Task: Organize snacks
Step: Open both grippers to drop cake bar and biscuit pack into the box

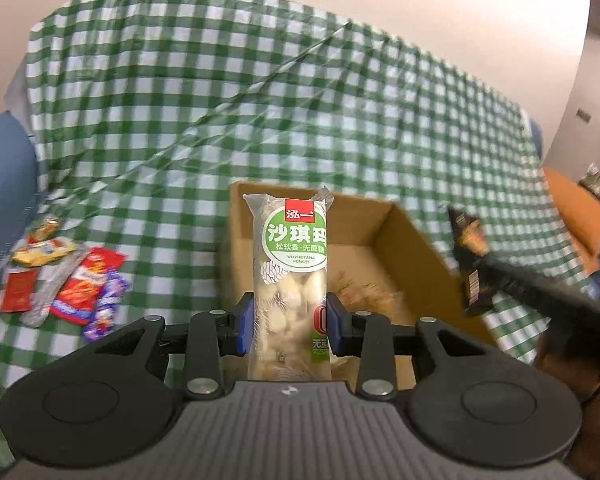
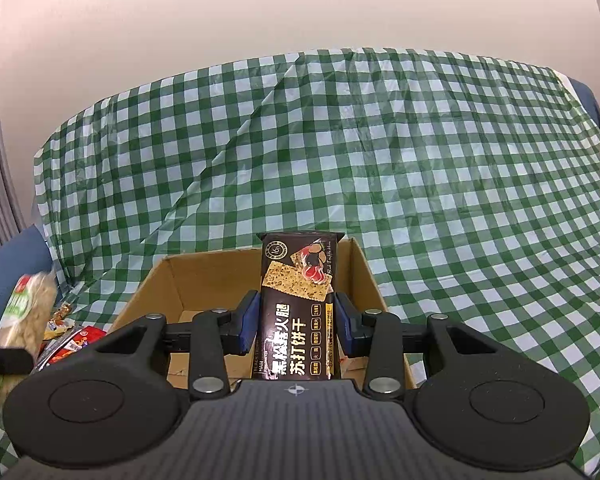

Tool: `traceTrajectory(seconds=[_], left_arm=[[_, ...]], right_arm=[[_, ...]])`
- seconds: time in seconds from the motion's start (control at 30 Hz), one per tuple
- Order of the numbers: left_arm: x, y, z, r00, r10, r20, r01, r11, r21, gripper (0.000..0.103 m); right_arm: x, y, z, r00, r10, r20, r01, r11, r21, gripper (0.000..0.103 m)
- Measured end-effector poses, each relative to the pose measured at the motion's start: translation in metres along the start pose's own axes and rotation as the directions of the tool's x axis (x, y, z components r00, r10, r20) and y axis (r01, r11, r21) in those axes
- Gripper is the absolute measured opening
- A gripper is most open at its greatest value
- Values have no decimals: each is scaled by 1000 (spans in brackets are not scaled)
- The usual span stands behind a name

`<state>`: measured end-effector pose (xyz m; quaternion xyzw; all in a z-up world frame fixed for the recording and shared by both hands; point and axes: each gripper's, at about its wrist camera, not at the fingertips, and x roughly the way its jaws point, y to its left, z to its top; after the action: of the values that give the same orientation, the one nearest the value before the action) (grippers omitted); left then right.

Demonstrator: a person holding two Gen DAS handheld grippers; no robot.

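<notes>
My left gripper (image 1: 290, 328) is shut on a clear sachima snack pack with a green label (image 1: 290, 264), held upright above the near left of an open cardboard box (image 1: 404, 236). My right gripper (image 2: 296, 328) is shut on a black soda cracker pack (image 2: 298, 300), upright over the same box (image 2: 172, 276). In the left wrist view the cracker pack (image 1: 470, 260) and right gripper show blurred at the box's right side. In the right wrist view the sachima pack (image 2: 24, 320) shows at far left. Some snacks lie blurred inside the box (image 1: 364, 292).
Several loose snack packets (image 1: 72, 280) lie on the green checked cloth (image 1: 260, 100) left of the box; they also show in the right wrist view (image 2: 68, 336). A blue cushion (image 1: 4, 168) is at far left, an orange surface (image 1: 572, 208) at far right.
</notes>
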<state>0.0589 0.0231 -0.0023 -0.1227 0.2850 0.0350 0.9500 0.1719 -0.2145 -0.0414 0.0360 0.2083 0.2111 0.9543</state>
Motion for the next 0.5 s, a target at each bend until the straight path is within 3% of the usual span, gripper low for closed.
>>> traceTrajectory(seconds=[0.13,0.17,0.2,0.23,0.27,0.43,0.5], left_arm=[[5,-28,17,995,-93,32,92,995,35,41],[5,-34,21,992,-123,43,121,992,48,51],[4,-39,24,988,-141,60,137,989,61,62],[1,-42,25,986,-146,86,140,987,76,64],[-2,-43,26,983,-148,106,139,986,88,64],[-20,-20,4,970,-151,192,133,986,101,58],[-22,-3,-11,973,-146,177,129,986,104,46]], right_arm=[[-1,3,0,1000,-12,14,13,1000,-15,41],[-1,3,0,999,-22,24,22,1000,-15,42],[-2,3,0,999,-32,36,32,999,-12,55],[-3,2,1,998,-46,44,47,999,-10,67],[-4,2,1,996,-66,57,66,998,-3,82],[-6,6,-1,996,-67,67,66,998,4,81],[-6,13,-3,996,-63,66,65,998,-24,81]])
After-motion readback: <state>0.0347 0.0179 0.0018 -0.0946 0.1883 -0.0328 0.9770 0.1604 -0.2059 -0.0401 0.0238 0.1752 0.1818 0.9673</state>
